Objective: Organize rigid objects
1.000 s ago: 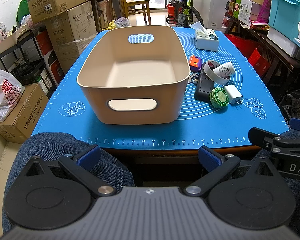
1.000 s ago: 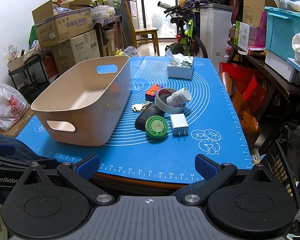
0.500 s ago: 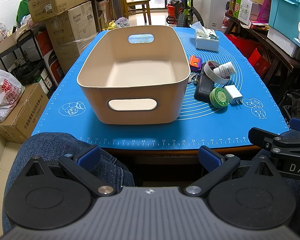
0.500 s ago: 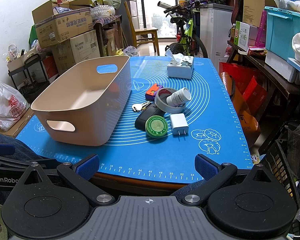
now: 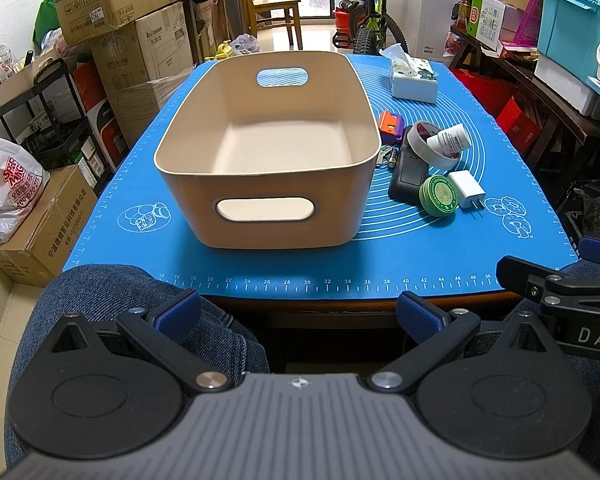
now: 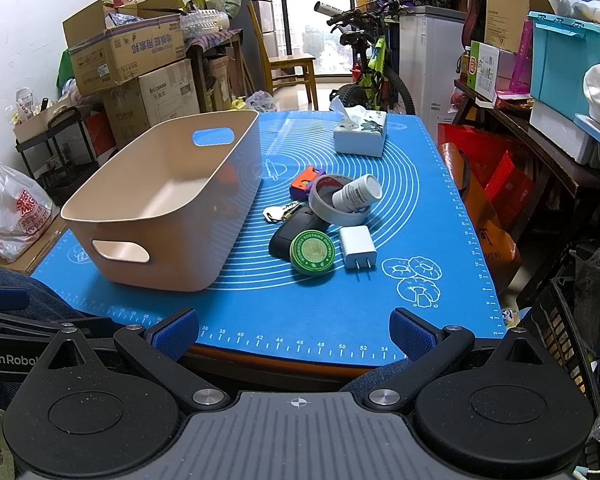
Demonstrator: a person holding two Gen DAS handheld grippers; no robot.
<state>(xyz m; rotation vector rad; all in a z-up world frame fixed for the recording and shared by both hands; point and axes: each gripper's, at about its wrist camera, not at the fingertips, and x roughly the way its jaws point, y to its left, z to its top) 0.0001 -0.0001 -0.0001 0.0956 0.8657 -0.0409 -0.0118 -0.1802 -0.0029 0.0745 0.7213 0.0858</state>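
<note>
Bin: beige plastic bin [image 5: 268,168] stands on the blue mat [image 5: 420,256], left of centre, nothing inside.
Cluster: just right of the bin, touching or overlapping one another: green round tin [image 6: 312,252], white charger [image 6: 357,246], black device [image 6: 296,228], tape roll [image 6: 332,208] with a white bottle [image 6: 360,192] lying tilted in it, keys [image 6: 278,213], orange-purple item [image 6: 306,182].
Tissue box: [image 6: 360,134] far right part of mat, well apart from the cluster.
Left gripper: [image 5: 298,312] fingers apart, holding nothing, low before the table edge, above a denim-clad leg [image 5: 112,292].
Right gripper: [image 6: 296,330] fingers apart, holding nothing, at the near table edge.
</note>
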